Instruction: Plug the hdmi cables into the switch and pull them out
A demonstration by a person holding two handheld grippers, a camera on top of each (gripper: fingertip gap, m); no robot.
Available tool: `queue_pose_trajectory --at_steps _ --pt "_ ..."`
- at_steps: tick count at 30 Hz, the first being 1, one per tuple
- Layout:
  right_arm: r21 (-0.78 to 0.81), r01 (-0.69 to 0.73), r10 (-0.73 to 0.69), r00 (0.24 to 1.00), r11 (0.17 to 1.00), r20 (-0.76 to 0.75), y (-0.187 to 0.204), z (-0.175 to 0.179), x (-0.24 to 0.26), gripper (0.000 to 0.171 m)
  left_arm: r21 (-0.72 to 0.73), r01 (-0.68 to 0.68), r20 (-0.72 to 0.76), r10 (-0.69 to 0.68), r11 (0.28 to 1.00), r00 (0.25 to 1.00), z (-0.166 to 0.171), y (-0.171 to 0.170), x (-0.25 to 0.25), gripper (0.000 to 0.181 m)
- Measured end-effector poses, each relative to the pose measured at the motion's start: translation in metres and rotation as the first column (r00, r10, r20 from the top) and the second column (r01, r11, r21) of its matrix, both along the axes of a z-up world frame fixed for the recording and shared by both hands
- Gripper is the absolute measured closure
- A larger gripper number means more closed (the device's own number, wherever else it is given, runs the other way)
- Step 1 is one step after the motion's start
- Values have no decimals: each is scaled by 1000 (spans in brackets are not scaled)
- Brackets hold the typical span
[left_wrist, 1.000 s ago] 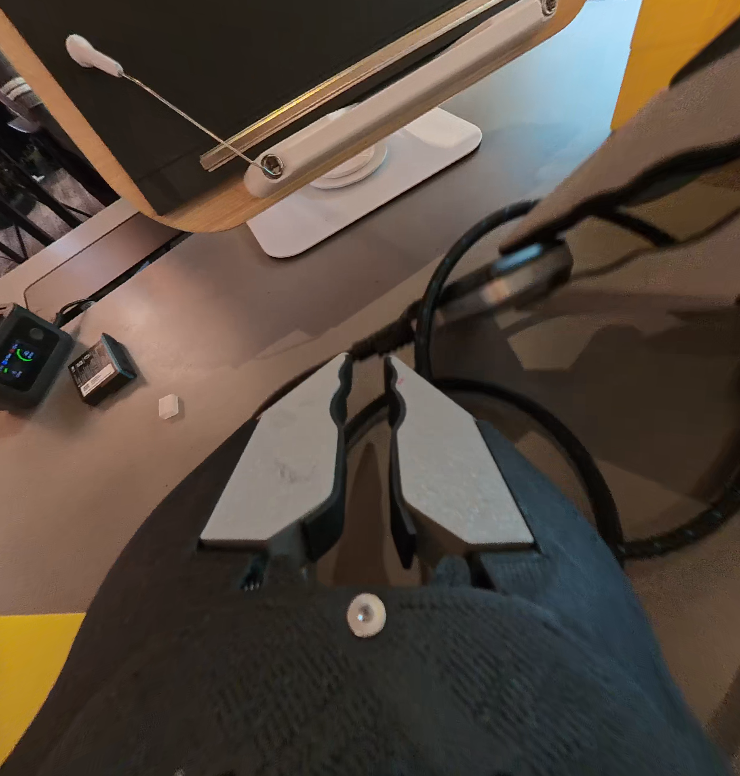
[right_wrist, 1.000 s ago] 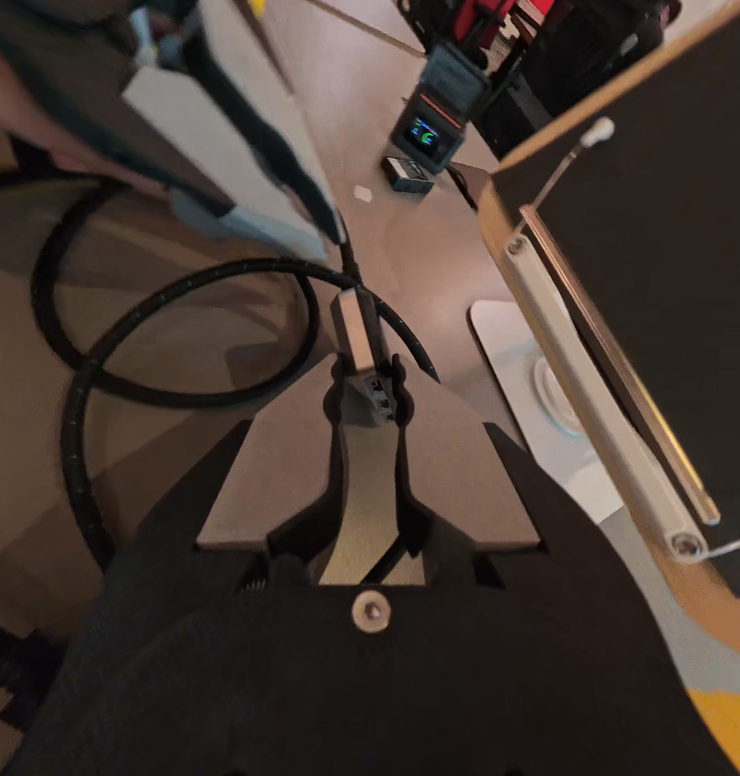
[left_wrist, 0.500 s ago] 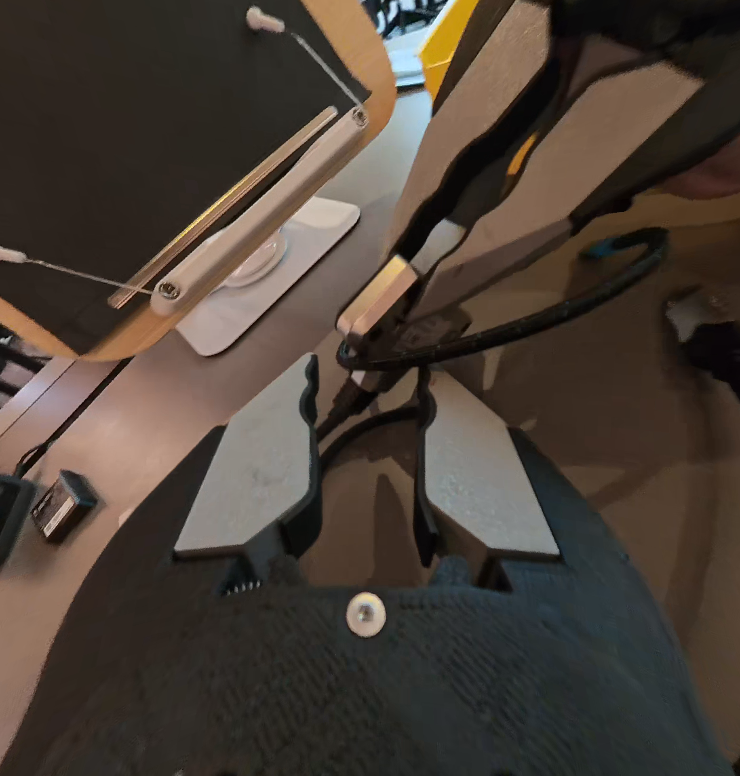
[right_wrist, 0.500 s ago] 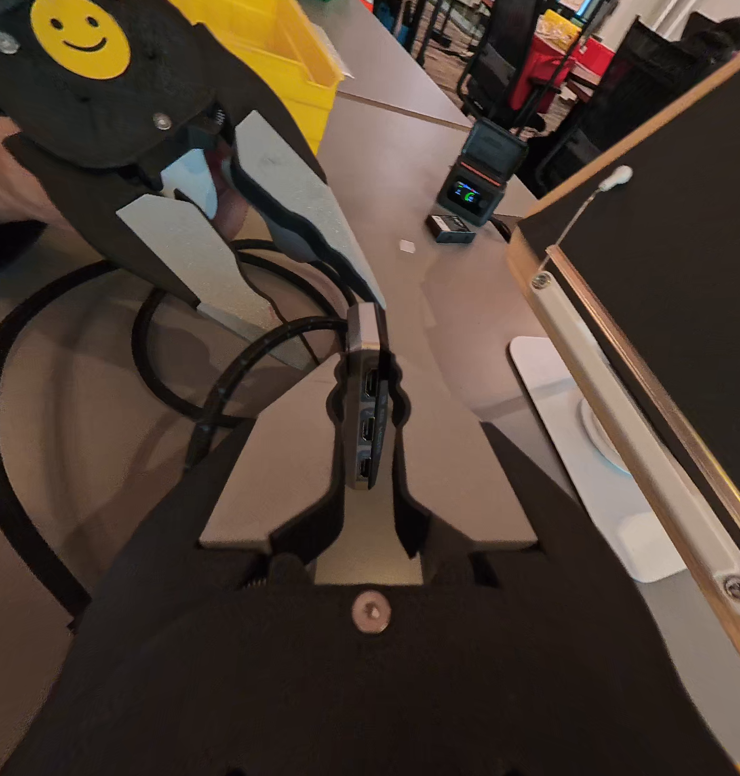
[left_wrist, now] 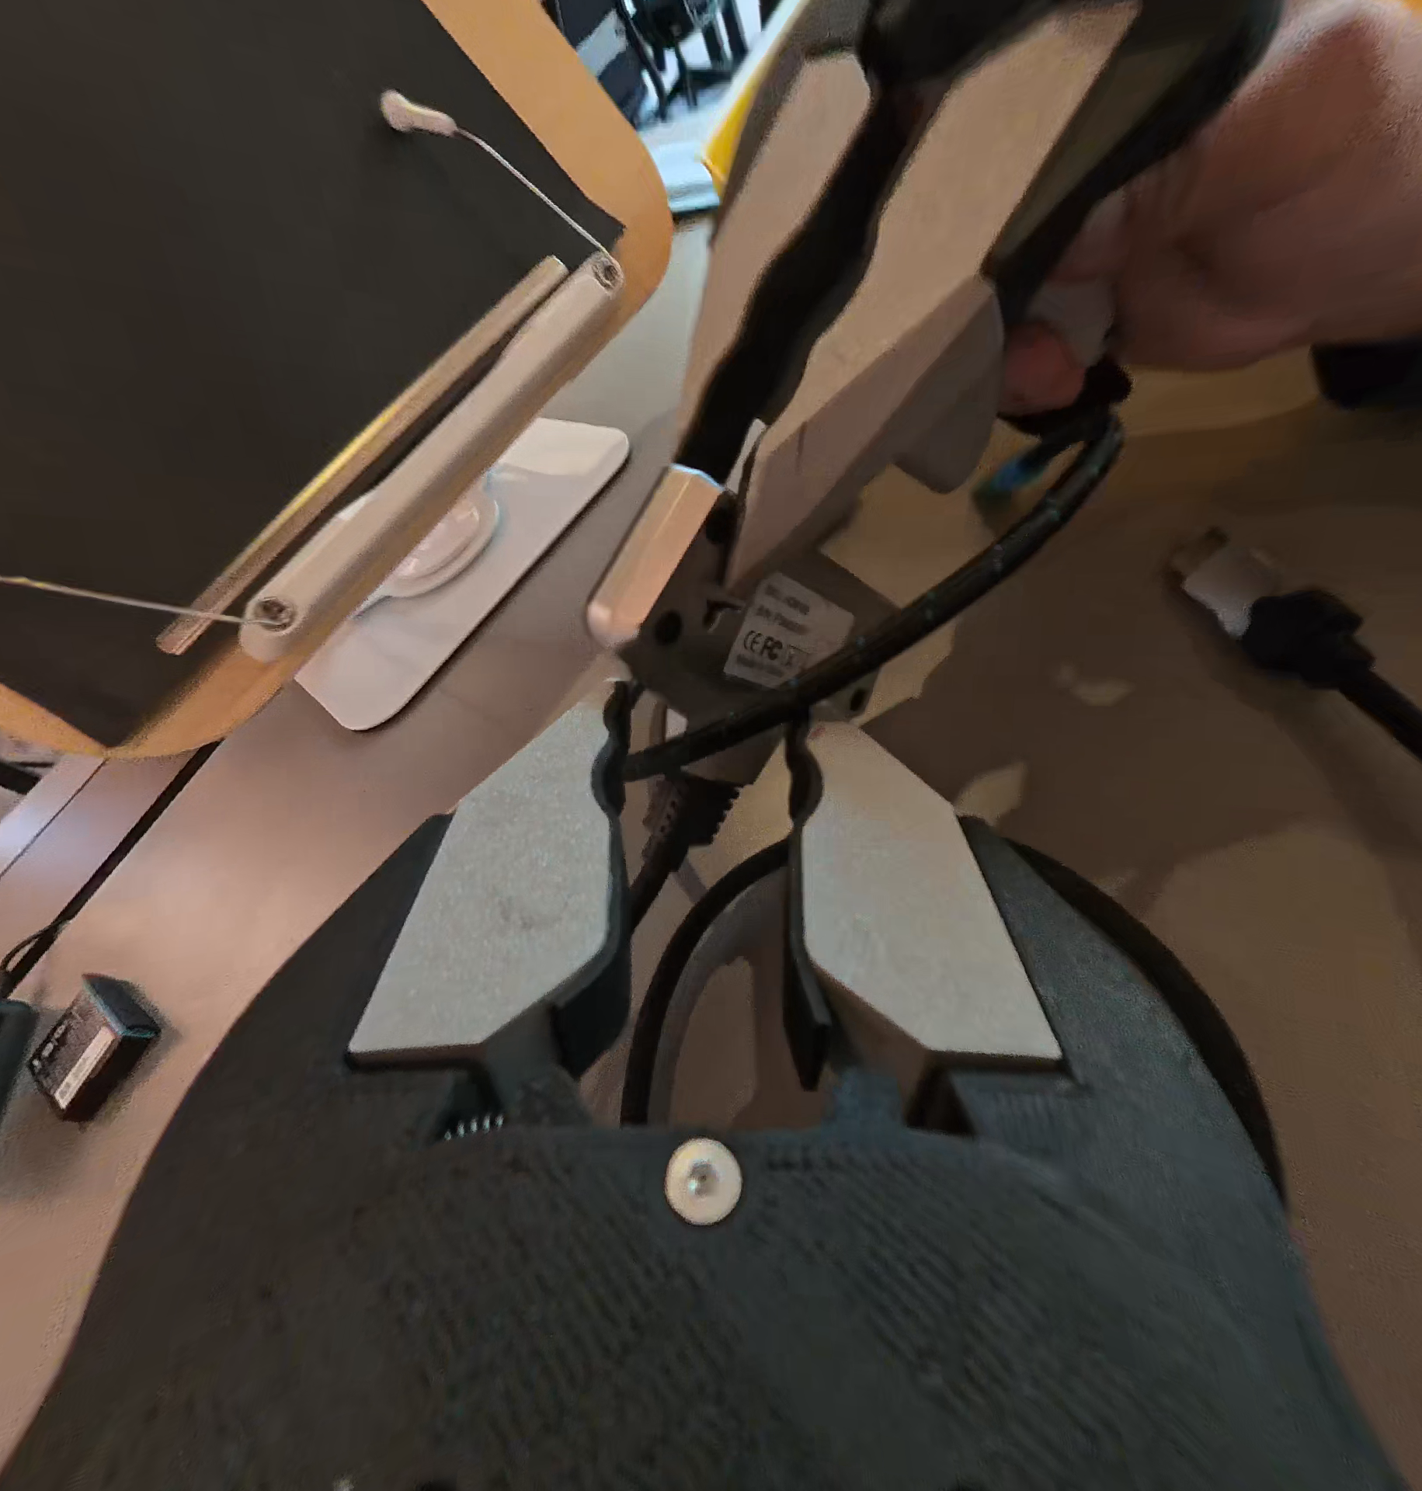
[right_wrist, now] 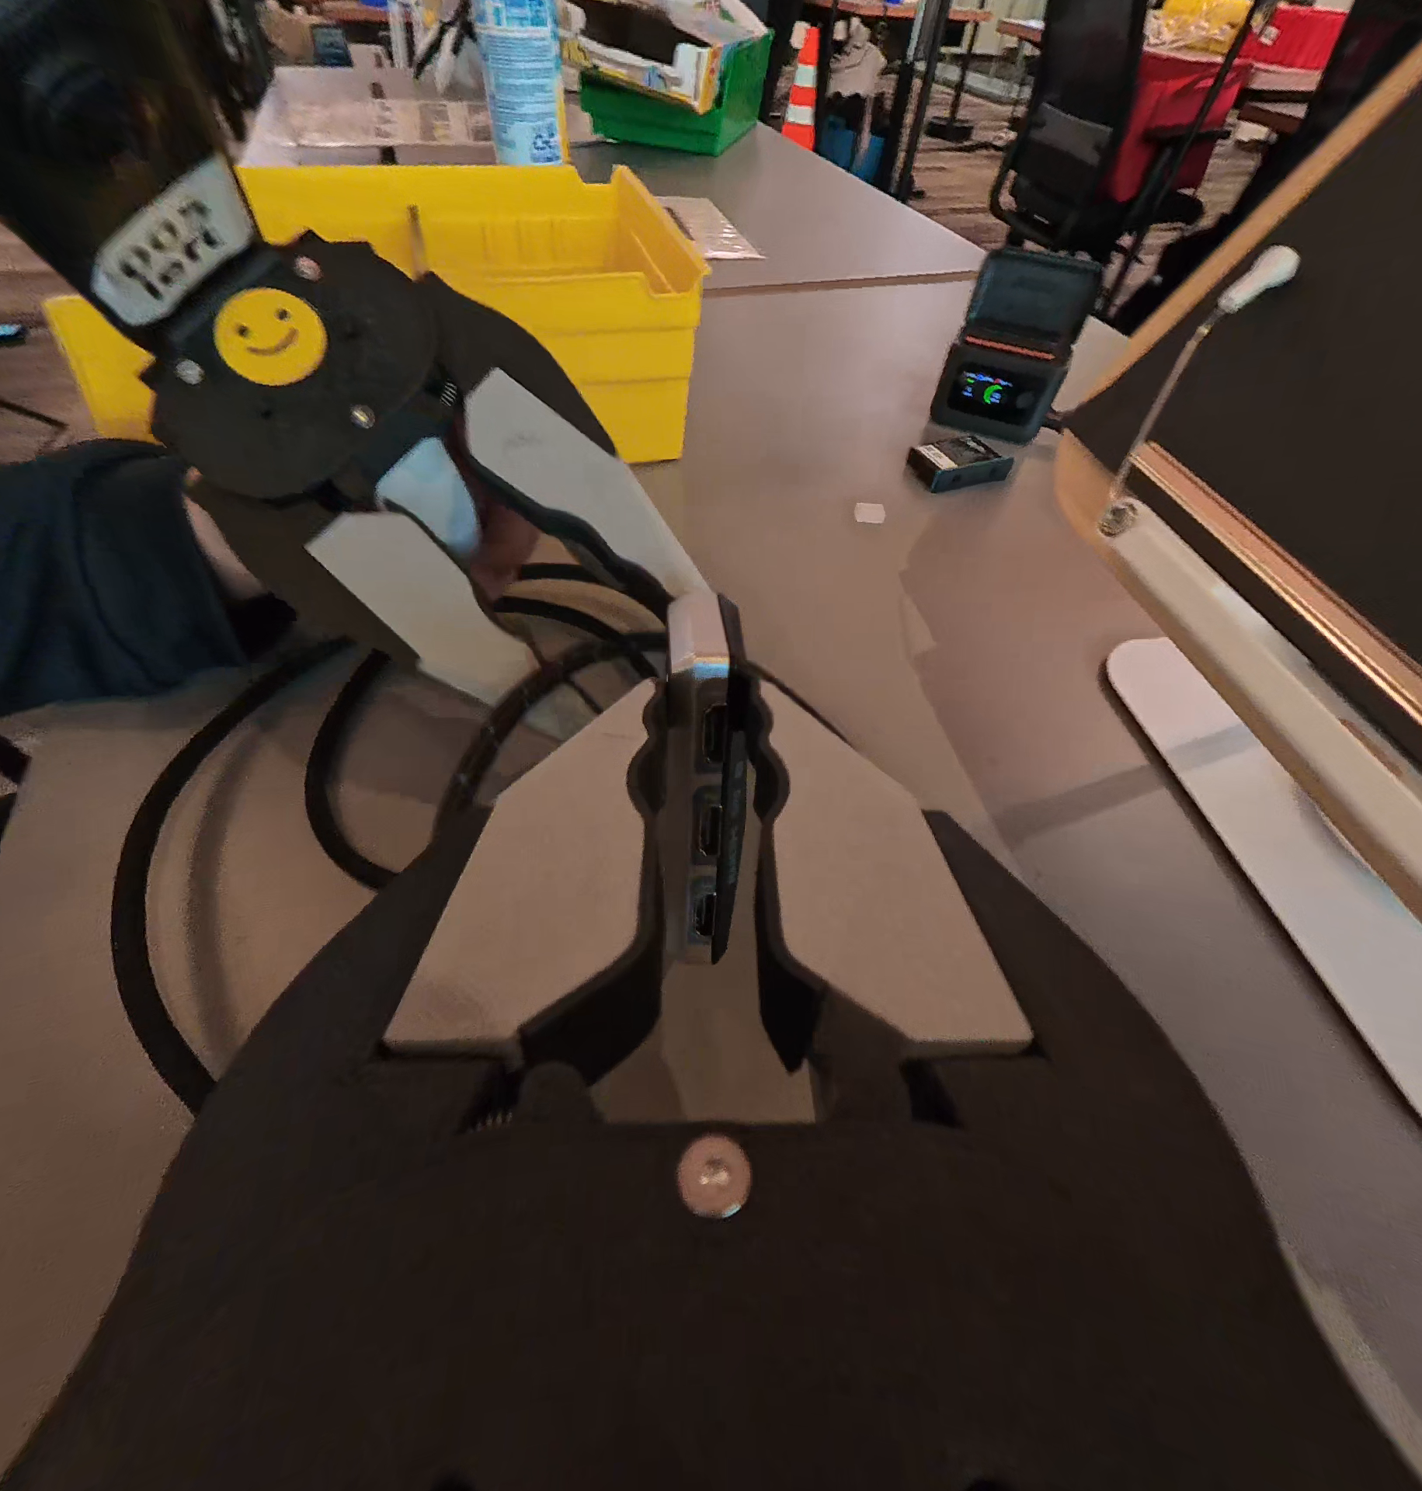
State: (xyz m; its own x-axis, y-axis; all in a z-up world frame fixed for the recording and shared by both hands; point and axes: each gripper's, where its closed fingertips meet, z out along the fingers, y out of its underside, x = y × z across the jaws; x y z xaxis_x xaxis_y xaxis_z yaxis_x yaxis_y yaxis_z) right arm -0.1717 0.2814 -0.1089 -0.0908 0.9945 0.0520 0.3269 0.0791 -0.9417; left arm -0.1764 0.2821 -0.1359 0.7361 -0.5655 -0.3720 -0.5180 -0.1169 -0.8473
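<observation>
- The right claw pinches the switch, now raised off the desk, 3 ports bare.
- The left claw has spread around a plugged cable just ahead; pulling it seems next.

Warm, dim indoor light is falling over my grey-brown matte tabletop, casting soft-edged shadows. Motion blur is smearing my bare hand in the left wrist view. Wide-angle distortion is bending the wood-edged black board at the frame's edge, and the far background is looking soft.
</observation>
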Motion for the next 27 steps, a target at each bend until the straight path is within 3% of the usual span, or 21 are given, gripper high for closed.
queue_pose_trajectory --at_steps 3,13,17,23,27 --pt "-1 61 -61 998 998 6 12 -1 2 155 16 -31 131 29 999 991 18 1 -12 149" --pt "-14 23 -23 1000 1000 15 4 -5 -1 155 127 -137 365 82 982 927 61 3 -37 150" --pt "-22 -79 79 997 997 12 -17 -6 -5 155 50 -121 373 94 991 923 48 6 -36 152" --pt "-39 -203 205 978 978 43 -43 -13 -8 155 -24 -51 270 56 998 961 24 6 -18 158" --pt "-75 -180 183 983 981 32 -36 -12 -8 155 -103 -68 363 101 992 926 23 9 -29 142"
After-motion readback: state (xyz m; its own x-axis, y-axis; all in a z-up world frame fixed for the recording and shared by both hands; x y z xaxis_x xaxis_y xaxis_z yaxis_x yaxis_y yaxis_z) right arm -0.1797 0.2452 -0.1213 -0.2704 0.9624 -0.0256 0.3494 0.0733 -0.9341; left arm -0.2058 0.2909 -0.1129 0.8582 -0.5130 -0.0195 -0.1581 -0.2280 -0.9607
